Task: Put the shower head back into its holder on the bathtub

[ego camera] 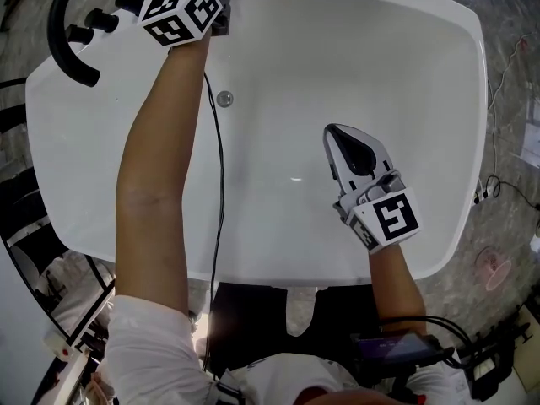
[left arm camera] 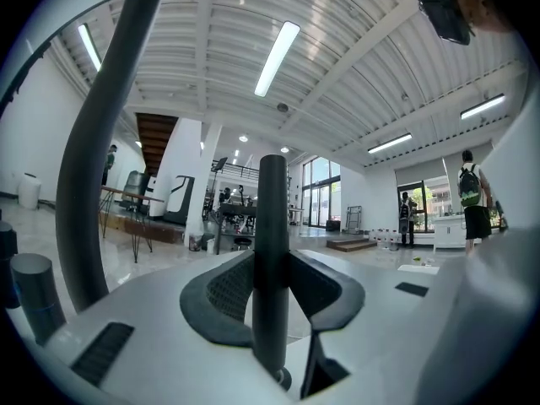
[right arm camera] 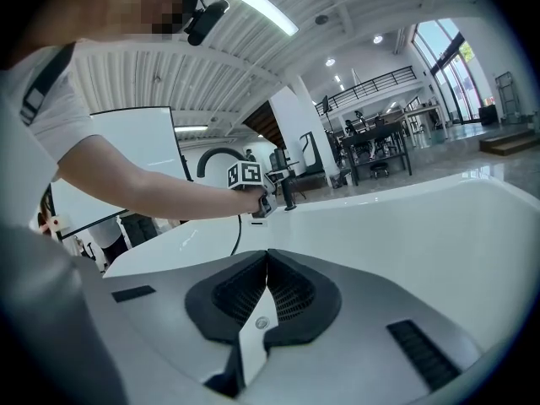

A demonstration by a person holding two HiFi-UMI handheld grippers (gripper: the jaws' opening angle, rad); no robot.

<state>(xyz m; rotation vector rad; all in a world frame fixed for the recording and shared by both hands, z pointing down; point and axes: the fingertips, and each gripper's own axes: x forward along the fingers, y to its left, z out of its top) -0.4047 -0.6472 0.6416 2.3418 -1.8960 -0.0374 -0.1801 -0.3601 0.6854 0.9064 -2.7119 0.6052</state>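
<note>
Closest in, at about four o'clock in the head view, the right tool (ego camera: 337,137) hangs over the basin with its jaws pressed together on nothing. It looks parked there, out of the way, while the other hand does the job. Beneath it, the white bathtub (ego camera: 422,74) has no water in it and nothing loose. There's only a small round metal fitting (ego camera: 224,98) on its inner wall toward eleven o'clock. A black cable (ego camera: 218,184) trails along the outstretched left arm.

Out at the far rim, eleven o'clock, the left tool (ego camera: 218,8) points level and pinches the shower head (left arm camera: 272,218), a slim dark stick held bolt upright between the pads. It's upright, I'd say, because the holder takes it from above. It stands just beside the arched black spout (ego camera: 61,36) and the knobs (ego camera: 101,19) at ten o'clock. The holder itself is hidden under the tool, so I can't say whether the stick's foot is in it. With the grip on, I'd judge the job not yet finished.
</note>
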